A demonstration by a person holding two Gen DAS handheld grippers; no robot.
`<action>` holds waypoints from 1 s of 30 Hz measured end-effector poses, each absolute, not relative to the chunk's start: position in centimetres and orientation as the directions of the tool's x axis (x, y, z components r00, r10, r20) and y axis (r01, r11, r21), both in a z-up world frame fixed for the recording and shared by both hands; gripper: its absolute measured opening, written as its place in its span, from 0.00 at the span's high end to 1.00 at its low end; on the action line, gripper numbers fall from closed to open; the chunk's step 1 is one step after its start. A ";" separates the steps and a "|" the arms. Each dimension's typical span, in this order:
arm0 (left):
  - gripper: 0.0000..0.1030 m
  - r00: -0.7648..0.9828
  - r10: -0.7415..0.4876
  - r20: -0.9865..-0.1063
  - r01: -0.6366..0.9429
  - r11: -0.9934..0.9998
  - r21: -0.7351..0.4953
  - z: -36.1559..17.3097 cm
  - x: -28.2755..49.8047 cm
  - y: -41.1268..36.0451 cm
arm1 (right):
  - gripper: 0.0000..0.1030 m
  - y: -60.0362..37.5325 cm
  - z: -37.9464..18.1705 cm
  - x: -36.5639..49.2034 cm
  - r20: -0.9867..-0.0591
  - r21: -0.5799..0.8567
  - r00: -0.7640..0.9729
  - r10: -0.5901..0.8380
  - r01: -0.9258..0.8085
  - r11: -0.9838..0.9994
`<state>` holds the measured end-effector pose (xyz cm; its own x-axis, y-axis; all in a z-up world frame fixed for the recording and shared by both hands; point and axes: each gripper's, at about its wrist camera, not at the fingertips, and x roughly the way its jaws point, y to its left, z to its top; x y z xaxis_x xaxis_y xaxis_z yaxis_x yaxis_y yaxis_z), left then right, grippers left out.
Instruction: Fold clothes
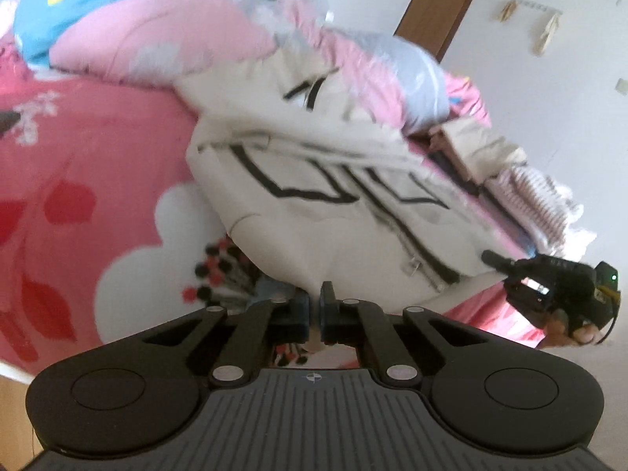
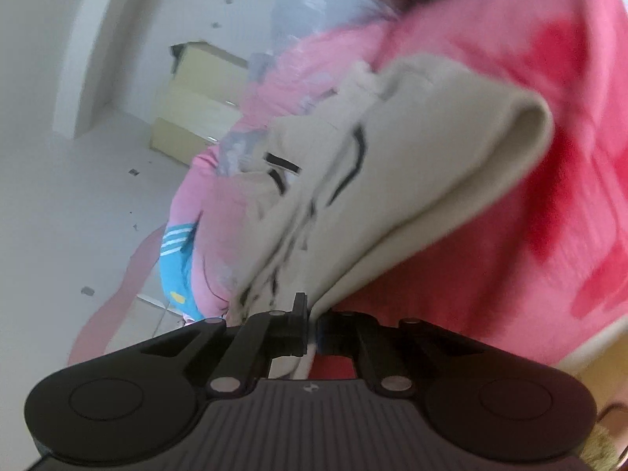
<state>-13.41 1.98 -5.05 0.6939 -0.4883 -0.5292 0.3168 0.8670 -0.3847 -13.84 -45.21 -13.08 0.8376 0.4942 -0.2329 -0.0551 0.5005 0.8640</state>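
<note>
Left gripper (image 1: 314, 306): black two-finger unit, jaws drawn together, a fold of pale cloth pinched between them. Right gripper (image 2: 312, 314): same make, jaws closed on a cream fabric edge; also visible from the left wrist view, held in a bare hand (image 1: 577, 327) at its grip.

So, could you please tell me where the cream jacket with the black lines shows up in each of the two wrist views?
Left wrist view: the cream jacket lies spread across the middle, running toward the right.
Right wrist view: it fills the centre, bunched, its edge running down to the right hand-held gripper.
Shared landmark: the pink bedsheet under the jacket.
</note>
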 end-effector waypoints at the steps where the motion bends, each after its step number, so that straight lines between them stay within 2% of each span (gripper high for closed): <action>1: 0.98 0.694 -0.494 -0.524 0.322 0.863 -0.389 -4.7 -13.5 2.2 | 0.96 -45.0 -12.5 -14.2 -0.228 0.857 0.842 0.490 -0.065 0.510; 13: 0.98 0.656 -0.555 -0.512 0.354 0.825 -0.440 -2.8 -16.1 5.2 | 0.96 -42.5 -9.1 -18.3 -0.234 0.804 0.829 0.508 -0.129 0.581; 17: 0.98 0.622 -0.587 -0.518 0.318 0.794 -0.518 -3.7 -17.4 6.2 | 0.96 -42.3 -8.7 -20.9 -0.269 0.781 0.818 0.508 -0.123 0.612; 21: 0.97 0.603 -0.537 -0.590 0.344 0.842 -0.415 -5.9 -17.2 5.0 | 0.95 -42.8 -9.7 -21.5 -0.305 0.785 0.795 0.524 -0.101 0.611; 23: 0.95 0.568 -0.504 -0.651 0.364 0.863 -0.351 -7.8 -16.4 4.1 | 0.94 -43.4 -10.7 -20.7 -0.350 0.800 0.764 0.542 -0.057 0.597; 25: 0.93 0.530 -0.488 -0.694 0.378 0.868 -0.322 -10.0 -15.7 3.7 | 0.91 -44.1 -12.1 -19.8 -0.435 0.783 0.714 0.548 0.000 0.621; 28: 0.91 0.494 -0.450 -0.744 0.398 0.878 -0.267 -12.1 -15.0 3.5 | 0.81 -45.4 -13.5 -20.1 -0.585 0.696 0.662 0.468 0.114 0.709; 30: 0.90 0.469 -0.447 -0.761 0.402 0.876 -0.267 -12.4 -14.8 4.0 | 0.80 -46.4 -13.7 -21.2 -0.661 0.617 0.643 0.387 0.171 0.768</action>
<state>-14.80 4.04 -12.41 0.4692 -0.4475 -0.7613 0.4024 0.8757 -0.2667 -21.24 -46.38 -13.67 0.6433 0.3867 -0.6608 0.1714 0.7684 0.6166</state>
